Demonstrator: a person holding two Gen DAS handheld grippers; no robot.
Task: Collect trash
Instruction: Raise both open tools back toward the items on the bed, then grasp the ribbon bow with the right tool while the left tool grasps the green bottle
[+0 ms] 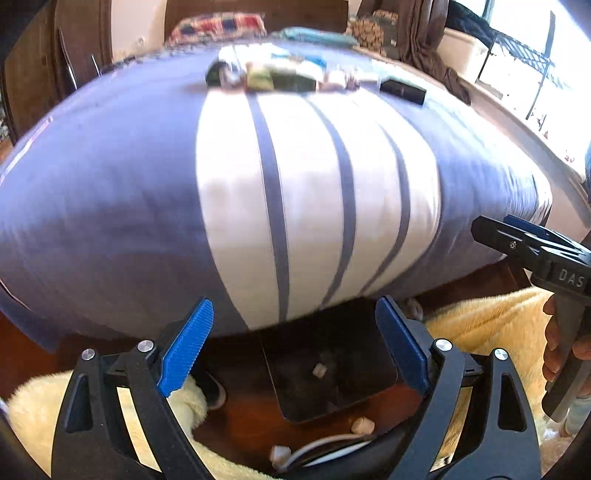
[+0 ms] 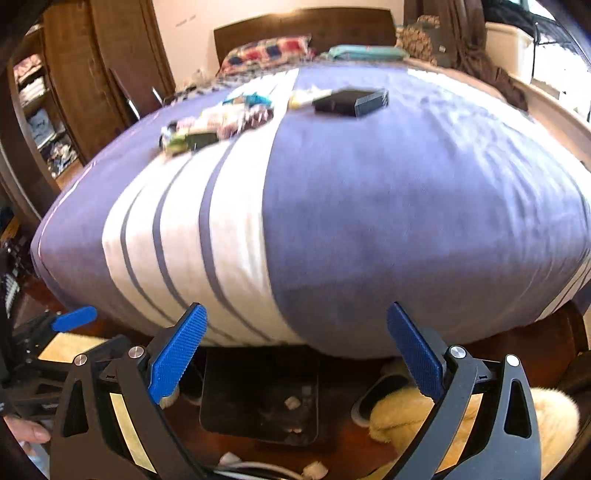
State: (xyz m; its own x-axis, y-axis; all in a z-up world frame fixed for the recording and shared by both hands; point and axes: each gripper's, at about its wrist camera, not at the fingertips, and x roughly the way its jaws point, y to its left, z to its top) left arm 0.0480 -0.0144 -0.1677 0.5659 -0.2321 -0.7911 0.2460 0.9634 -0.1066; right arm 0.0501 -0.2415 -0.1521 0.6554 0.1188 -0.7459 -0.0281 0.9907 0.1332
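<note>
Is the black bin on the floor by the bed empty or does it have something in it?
Not empty. The black bin is open on top and a few small pale scraps lie on its bottom.

1. We see a home bedroom: a bed (image 2: 369, 192) with a striped blue cover and a wooden headboard (image 2: 306, 26).
2. We see pillows (image 2: 266, 53), a wardrobe (image 2: 92, 74) with folded clothes, and slippers (image 2: 380, 395) beside a fluffy rug (image 2: 406, 417).

left gripper (image 1: 295, 345): black frame, ribbed blue pads, silver screws | right gripper (image 2: 297, 349): same, "DAS" on body
</note>
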